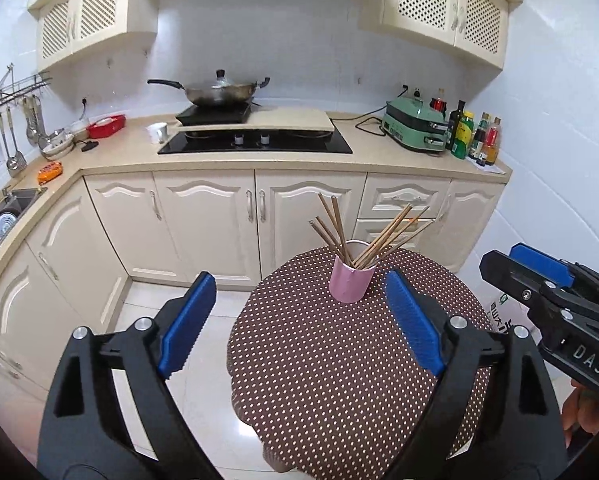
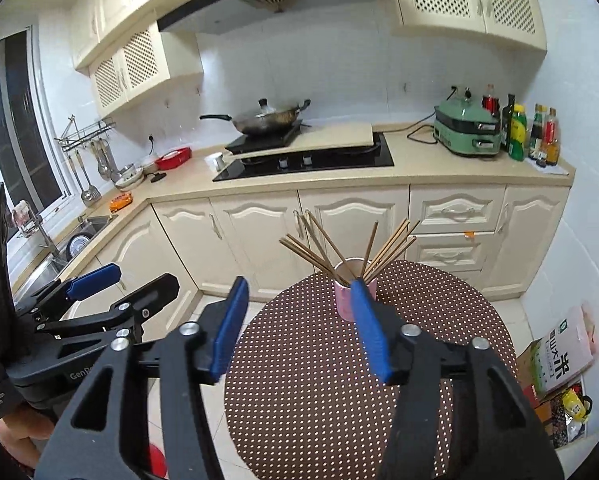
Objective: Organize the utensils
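Note:
A pink cup (image 1: pixel 349 282) stands on the far part of a round table with a brown dotted cloth (image 1: pixel 339 380). Several wooden chopsticks (image 1: pixel 387 234) fan out of it. My left gripper (image 1: pixel 299 292) hangs open well short of the cup, nothing between its blue pads. In the right wrist view the same cup (image 2: pixel 345 300) with its chopsticks (image 2: pixel 319 254) sits just beyond my right gripper (image 2: pixel 299 290), which is open and empty. Each gripper shows in the other's view: the right gripper (image 1: pixel 511 260) at the right edge, the left gripper (image 2: pixel 147 274) at the left.
A cream L-shaped kitchen counter (image 1: pixel 219 162) runs behind the table, with a black hob (image 1: pixel 255 144), a wok (image 1: pixel 219 90), a green cooker (image 1: pixel 415 126) and several bottles (image 1: pixel 475 136). A sink (image 2: pixel 79 236) lies at the left. Bags (image 2: pixel 563 364) sit on the floor right of the table.

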Available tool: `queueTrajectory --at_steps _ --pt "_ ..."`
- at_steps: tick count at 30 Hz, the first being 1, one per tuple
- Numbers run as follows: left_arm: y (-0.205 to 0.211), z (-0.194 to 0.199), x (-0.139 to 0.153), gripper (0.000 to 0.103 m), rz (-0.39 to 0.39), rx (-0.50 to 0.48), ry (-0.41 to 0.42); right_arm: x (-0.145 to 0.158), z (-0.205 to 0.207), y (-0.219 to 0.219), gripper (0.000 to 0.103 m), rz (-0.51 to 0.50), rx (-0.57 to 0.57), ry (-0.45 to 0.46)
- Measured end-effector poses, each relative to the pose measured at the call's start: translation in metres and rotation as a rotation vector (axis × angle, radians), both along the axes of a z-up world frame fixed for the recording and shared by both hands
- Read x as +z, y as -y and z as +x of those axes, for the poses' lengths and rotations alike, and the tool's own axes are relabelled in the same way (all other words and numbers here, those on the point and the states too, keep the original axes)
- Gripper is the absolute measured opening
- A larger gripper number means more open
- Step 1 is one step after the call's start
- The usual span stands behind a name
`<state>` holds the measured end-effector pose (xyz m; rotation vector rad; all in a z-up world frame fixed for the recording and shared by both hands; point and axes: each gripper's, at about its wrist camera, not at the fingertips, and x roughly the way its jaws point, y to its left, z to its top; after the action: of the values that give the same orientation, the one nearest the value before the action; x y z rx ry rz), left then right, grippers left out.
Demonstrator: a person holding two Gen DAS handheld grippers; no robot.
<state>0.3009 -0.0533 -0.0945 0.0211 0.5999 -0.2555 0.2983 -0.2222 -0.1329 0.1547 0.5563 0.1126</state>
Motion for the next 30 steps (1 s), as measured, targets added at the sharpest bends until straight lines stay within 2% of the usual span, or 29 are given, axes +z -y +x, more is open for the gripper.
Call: queueTrajectory --at_steps 12,19,30 --pt "-0.019 -0.06 0.024 0.09 -0.018 0.077 0.077 0.015 -0.043 -0.01 0.077 -0.041 0.026 0.078" --pt "-0.008 -0.101 0.034 0.09 -0.011 0.13 0.148 0.023 -0.073 0.0 0.08 -0.059 0.074 0.137" --pt "0.027 -0.163 0.04 0.093 0.001 0.184 0.171 0.031 -0.125 0.029 0.084 -0.095 0.131 0.191"
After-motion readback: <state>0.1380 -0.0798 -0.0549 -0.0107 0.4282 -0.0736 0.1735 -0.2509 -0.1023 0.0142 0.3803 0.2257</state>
